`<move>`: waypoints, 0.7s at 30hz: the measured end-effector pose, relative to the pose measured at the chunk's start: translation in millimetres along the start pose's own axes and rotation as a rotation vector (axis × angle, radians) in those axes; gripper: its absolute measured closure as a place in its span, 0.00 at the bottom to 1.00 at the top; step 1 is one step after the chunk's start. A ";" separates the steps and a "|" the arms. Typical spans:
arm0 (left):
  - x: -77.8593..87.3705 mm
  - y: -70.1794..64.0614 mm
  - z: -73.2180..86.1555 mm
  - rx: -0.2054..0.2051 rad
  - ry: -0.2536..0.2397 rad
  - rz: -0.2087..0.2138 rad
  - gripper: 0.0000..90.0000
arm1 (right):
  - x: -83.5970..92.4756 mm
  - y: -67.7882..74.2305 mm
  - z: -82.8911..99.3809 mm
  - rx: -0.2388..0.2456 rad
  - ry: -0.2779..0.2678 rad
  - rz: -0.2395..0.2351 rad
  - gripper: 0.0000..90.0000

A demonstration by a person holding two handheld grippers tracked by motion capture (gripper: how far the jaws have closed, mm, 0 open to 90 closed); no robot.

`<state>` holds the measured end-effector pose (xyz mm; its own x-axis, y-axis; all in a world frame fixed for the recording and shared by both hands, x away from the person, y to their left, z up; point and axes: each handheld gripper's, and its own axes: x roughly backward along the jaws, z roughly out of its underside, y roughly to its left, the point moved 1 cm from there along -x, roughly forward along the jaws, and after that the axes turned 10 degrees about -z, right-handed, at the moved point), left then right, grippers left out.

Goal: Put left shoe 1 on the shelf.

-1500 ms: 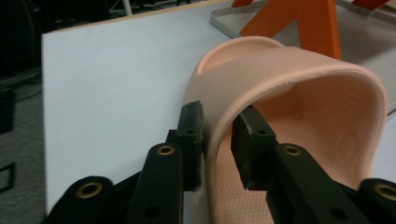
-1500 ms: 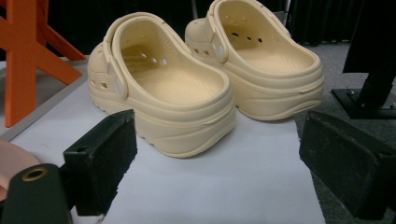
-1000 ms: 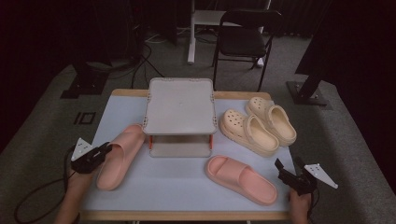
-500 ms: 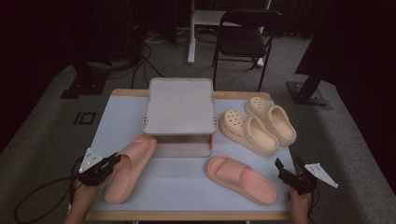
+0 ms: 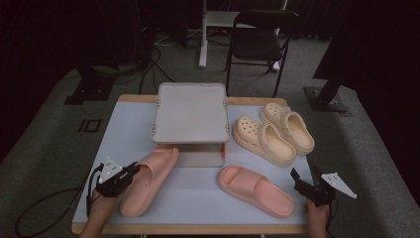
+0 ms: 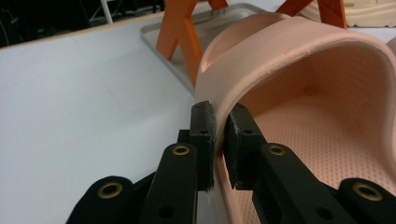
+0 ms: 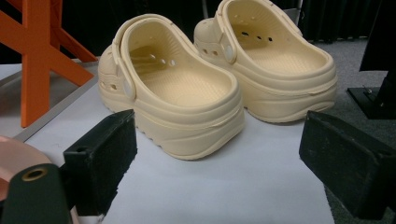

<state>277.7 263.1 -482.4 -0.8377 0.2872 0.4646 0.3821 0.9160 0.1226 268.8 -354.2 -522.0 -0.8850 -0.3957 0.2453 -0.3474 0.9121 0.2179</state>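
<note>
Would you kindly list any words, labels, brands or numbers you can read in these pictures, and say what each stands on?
None can be read: no text shows on the pink slide pinched by the left gripper, the other pink slide, the cream clogs, the grey rack or the open right gripper.
Round buttons on the clogs' straps are blank or too blurred to tell.

The pink slide sandal [image 5: 147, 180] lies sole-down on the pale blue worktop [image 5: 198, 198] at its near left, toe pointing up and right, its tip just under the edge of the grey rack. Its sidewall [image 6: 219, 154] is pinched near the strap; the footbed is finely dotted.
</note>
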 end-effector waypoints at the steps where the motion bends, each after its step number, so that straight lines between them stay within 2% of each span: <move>1: -1.4 -2.1 -1.4 0.005 -0.002 0.003 0.92 | -0.1 0.0 0.0 0.000 0.001 0.000 0.12; 5: -7.8 -11.4 -5.3 0.004 -0.008 -0.006 0.92 | -0.4 0.3 0.1 0.001 0.004 -0.001 0.12; 7: -7.8 -11.4 -5.3 0.004 -0.008 -0.006 0.92 | -0.5 0.3 0.2 0.002 0.005 -0.001 0.12; 9: -13.1 -18.9 -8.7 0.005 -0.011 -0.021 0.92 | -0.6 0.1 0.3 0.000 0.004 -0.003 0.12; 17: -28.3 -30.5 -21.4 0.055 -0.013 -0.087 0.91 | -1.1 -0.4 0.3 0.001 0.006 -0.012 0.12; 19: -30.4 -31.2 -22.7 0.066 -0.018 -0.087 0.91 | -1.0 -0.4 0.3 0.000 0.006 -0.014 0.12; 21: -37.9 -36.6 -26.5 0.094 -0.026 -0.111 0.91 | -0.9 -0.8 0.3 -0.003 0.006 -0.019 0.12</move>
<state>305.8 211.3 -481.3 -0.8830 0.1887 0.4297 0.2492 0.9644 0.0887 269.8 -354.5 -522.7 -0.8761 -0.4140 0.2471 -0.3634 0.9038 0.2259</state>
